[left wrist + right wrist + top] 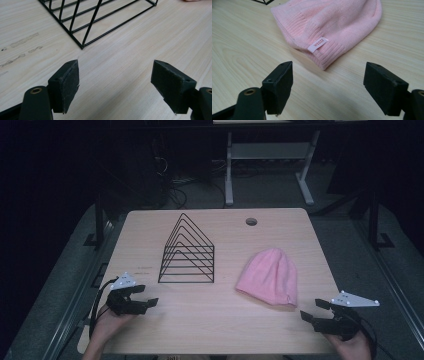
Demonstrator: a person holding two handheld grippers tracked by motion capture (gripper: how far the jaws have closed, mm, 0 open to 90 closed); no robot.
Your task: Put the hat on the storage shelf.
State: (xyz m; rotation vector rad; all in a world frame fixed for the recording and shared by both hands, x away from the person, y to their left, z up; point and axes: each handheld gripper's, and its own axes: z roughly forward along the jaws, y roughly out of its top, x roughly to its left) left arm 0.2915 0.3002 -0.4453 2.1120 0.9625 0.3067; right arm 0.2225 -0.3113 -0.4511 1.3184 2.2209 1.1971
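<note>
The pink knitted beanie [268, 276] lies flat on the right half of the wooden table [210, 320], to the right of the black wire rack [188, 251] and apart from it; its ribbed cuff faces the near edge, with a small white label [317, 44] sewn on the cuff; the right gripper [315, 310] rests at the near right corner, jaws spread wide and empty, pointing toward that cuff with bare table between; the left gripper [148, 295] sits at the near left, likewise wide open with nothing between its pads, aimed at the rack's near corner; the hat looks light, soft and limp, so it would likely sag and fold when lifted; the doubled ribbed cuff near the label seems the firmest place to pinch, since the knit should give the pads good friction; a second hold on the opposite side of the cuff would probably keep it from drooping.
</note>
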